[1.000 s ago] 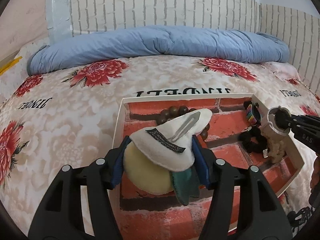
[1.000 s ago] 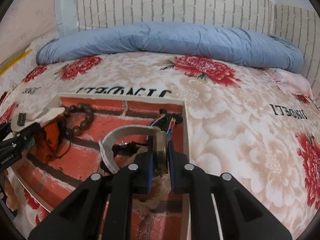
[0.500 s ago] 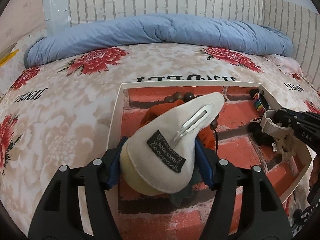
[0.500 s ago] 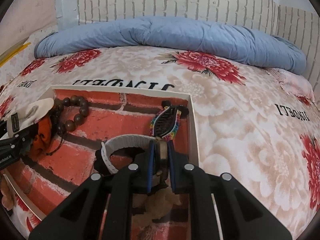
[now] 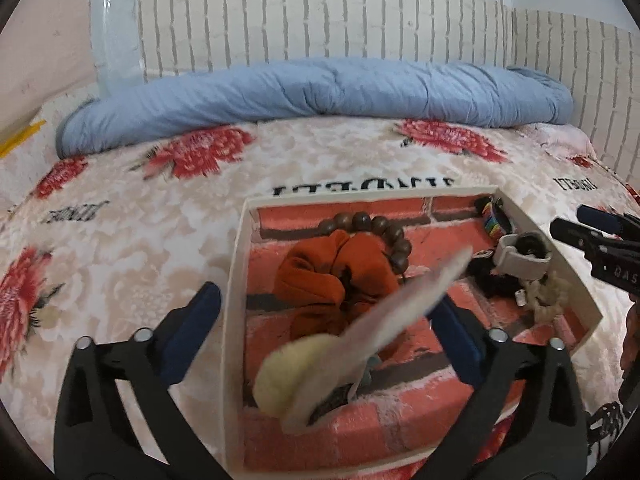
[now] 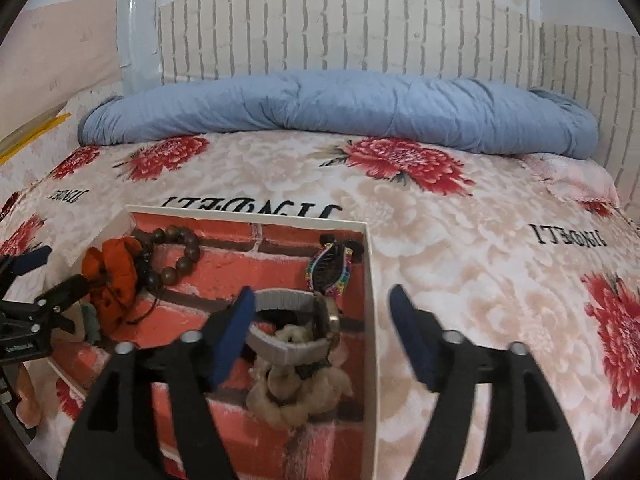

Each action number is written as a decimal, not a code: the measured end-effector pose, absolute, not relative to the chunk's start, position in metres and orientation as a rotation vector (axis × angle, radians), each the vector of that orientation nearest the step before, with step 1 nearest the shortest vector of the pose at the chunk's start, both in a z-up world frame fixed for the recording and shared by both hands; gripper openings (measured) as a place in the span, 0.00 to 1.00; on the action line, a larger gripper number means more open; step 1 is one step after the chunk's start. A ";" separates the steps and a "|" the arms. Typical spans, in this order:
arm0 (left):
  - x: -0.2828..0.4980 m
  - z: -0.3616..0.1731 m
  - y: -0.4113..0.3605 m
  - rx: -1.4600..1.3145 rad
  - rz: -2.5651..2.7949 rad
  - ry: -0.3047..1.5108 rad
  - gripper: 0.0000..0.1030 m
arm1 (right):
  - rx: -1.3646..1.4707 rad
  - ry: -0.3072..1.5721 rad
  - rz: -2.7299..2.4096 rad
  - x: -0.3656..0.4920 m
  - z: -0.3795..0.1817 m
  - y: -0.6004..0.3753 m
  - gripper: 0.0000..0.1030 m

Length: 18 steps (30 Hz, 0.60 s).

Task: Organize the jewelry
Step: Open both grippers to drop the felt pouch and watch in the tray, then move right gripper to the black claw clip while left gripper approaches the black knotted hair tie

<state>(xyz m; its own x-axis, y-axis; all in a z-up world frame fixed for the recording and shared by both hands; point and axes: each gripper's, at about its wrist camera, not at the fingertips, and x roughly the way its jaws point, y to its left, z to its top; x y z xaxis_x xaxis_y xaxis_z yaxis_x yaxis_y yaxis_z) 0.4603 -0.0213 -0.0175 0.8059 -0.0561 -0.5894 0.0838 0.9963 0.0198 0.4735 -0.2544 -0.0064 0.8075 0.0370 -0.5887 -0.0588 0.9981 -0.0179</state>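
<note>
Felt, cream and blurred, is what fills the left wrist view: the felt hair clip [image 5: 360,332] hangs between the wide-spread fingers of the left gripper [image 5: 326,322], touching neither pad as far as the blur allows, its long axis slanting from lower left up to the right over the brick-lined tray [image 5: 236,280]. Behind it lie the orange scrunchie [image 5: 328,276] and the wooden bead bracelet [image 5: 380,228]; the grey watch [image 5: 520,256] sits by the tray's right wall, near the right gripper's tips.

From the right wrist, the right gripper [image 6: 320,316] is likewise spread open and grips nothing. The watch [image 6: 292,320] rests on a cream scrunchie [image 6: 296,392], just ahead of and between the fingers, its strap lying crosswise to them. Only this view shows the rainbow claw clip [image 6: 330,270] clearly in the far right corner. The felt clip is not visible here, so only the left view places it.
</note>
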 end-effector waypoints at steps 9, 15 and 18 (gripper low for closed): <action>0.409 -0.001 -0.022 0.025 -0.037 0.644 0.95 | -0.054 0.587 0.018 0.401 0.016 -0.259 0.90; 0.363 -0.002 -0.020 0.019 -0.011 0.669 0.95 | -0.044 0.620 -0.008 0.353 0.008 -0.264 0.90; 0.338 -0.006 -0.020 0.022 0.003 0.680 0.95 | -0.041 0.629 -0.019 0.332 0.001 -0.263 0.90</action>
